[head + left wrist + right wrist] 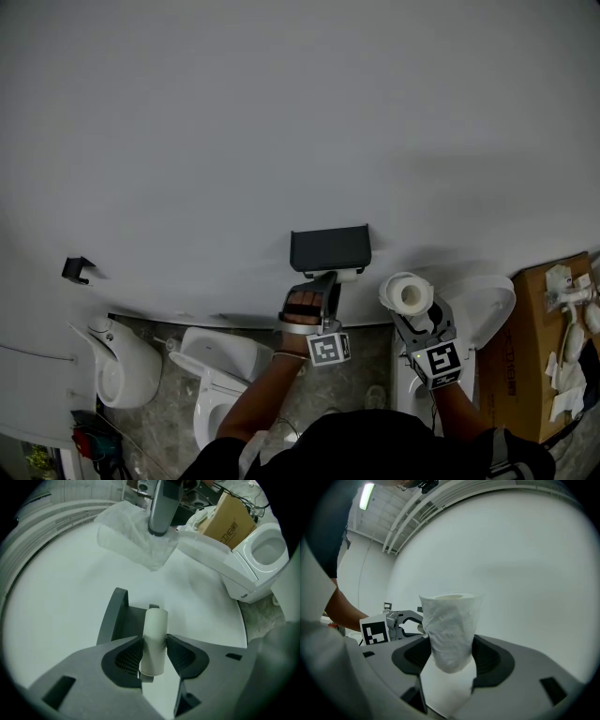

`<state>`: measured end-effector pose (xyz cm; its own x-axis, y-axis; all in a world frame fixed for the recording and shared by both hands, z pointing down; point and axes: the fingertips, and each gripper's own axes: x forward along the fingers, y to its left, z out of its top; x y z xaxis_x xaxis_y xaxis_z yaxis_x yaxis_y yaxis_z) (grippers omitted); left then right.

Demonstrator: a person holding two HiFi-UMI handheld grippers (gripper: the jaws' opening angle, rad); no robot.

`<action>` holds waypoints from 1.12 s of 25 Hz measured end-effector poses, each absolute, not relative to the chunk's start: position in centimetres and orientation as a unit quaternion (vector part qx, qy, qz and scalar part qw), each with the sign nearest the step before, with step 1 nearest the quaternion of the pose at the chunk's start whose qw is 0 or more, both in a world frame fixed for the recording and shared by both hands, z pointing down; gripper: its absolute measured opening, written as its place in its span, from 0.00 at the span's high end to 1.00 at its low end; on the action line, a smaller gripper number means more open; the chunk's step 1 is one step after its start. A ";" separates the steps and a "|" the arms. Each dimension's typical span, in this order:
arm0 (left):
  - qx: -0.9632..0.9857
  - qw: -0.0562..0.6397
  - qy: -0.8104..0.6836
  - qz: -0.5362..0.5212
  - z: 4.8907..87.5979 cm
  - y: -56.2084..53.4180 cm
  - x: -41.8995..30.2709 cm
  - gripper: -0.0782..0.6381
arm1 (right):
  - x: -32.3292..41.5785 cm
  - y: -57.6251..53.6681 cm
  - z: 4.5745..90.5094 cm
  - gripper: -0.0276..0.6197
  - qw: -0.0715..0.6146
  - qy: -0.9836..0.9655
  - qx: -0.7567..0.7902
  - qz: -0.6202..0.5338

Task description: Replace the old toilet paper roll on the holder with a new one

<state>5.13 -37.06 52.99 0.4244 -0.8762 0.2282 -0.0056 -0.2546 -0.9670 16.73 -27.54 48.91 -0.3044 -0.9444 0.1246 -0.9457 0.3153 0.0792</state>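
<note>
gripping the old tube [154, 627] on the holder [115, 616]

left gripper [153, 653] is clamped across the old tube's middle. bare cardboard, light and hollow, it would likely crush under a hard squeeze, so hold gently mid-length. right gripper [451, 660] squeezes the new roll [450, 616] near the holder; soft, it dents at the waist.

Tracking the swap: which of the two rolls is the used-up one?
The bare tube in the left claw, at the holder; the roll in the right claw is thick with paper.
</note>
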 end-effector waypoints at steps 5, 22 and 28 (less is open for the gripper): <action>-0.675 0.523 0.321 -0.409 52.8 -36.5 6.8 0.67 | 17.7 -27.3 48.7 0.55 0.069 -0.802 0.593 0.005; -0.686 0.547 0.293 -0.381 53.3 -35.7 13.0 0.67 | 22.9 -25.3 48.9 0.55 0.072 -0.767 0.638 0.013; -0.705 0.546 0.278 -0.357 53.0 -34.4 15.2 0.67 | 25.9 -24.9 49.0 0.55 0.076 -0.745 0.663 0.008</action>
